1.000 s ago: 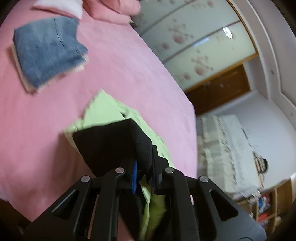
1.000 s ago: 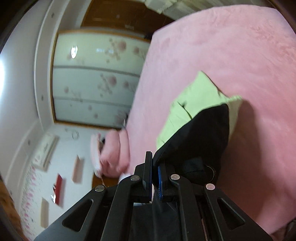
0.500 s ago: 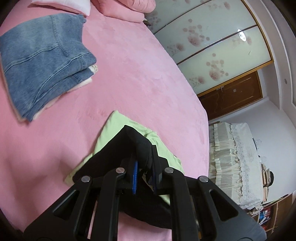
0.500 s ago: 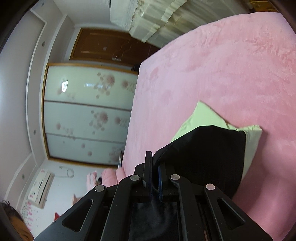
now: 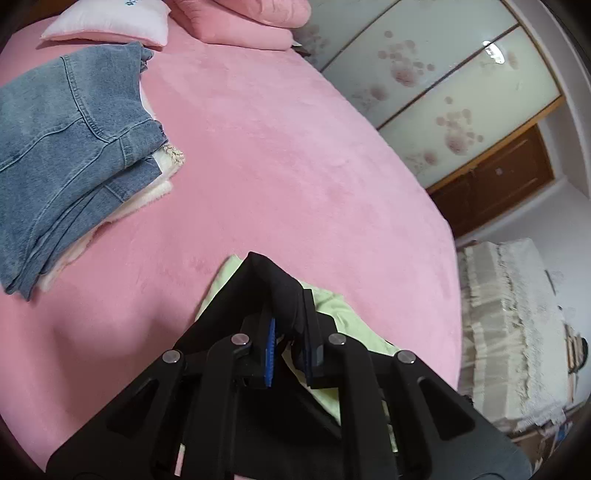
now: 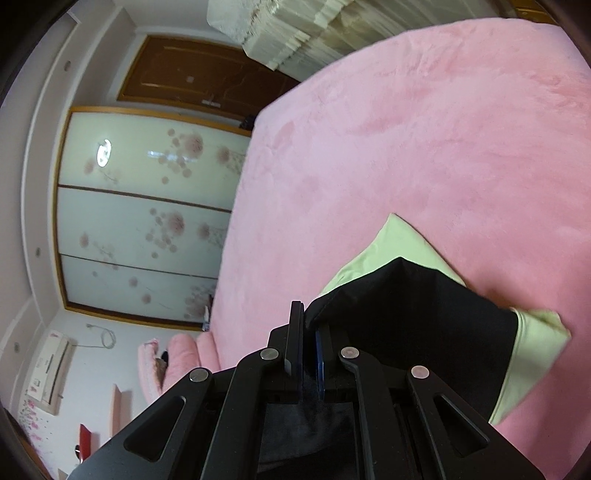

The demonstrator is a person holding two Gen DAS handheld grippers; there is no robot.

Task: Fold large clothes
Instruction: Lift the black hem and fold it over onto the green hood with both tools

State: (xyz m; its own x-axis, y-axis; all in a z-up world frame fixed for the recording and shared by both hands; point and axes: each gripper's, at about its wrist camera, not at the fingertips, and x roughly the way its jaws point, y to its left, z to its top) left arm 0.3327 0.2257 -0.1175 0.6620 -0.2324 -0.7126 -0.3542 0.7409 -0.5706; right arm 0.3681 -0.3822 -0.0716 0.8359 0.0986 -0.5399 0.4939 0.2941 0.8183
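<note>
Nearest the left wrist camera, the left gripper (image 5: 290, 343) is pinching a thick fold of the black garment (image 5: 255, 284), its jaws nearly pressed together with the cloth bunched between the blue pads. In the right wrist view the right gripper (image 6: 308, 347) is doing the same, jaws almost shut on another edge of the black garment (image 6: 424, 325). The black cloth is lying over a pale green garment (image 5: 332, 306), which is peeking out around it (image 6: 399, 243) and resting on the pink bed (image 5: 277, 147). Nothing is standing in the way on the open stretch of bedcover ahead of either gripper.

Farther off to the left, folded blue jeans (image 5: 62, 147) are sitting on top of a cream-coloured piece (image 5: 162, 177), only its edge showing beneath. Beyond them, a white pillow (image 5: 110, 22) and a pink quilt (image 5: 243, 18) are lying at the head of the bed. Behind the bed, flower-patterned sliding wardrobe doors (image 5: 436, 81) and a brown wooden door (image 6: 199, 81) are showing. Much of both garments is being hidden under the gripper bodies.
</note>
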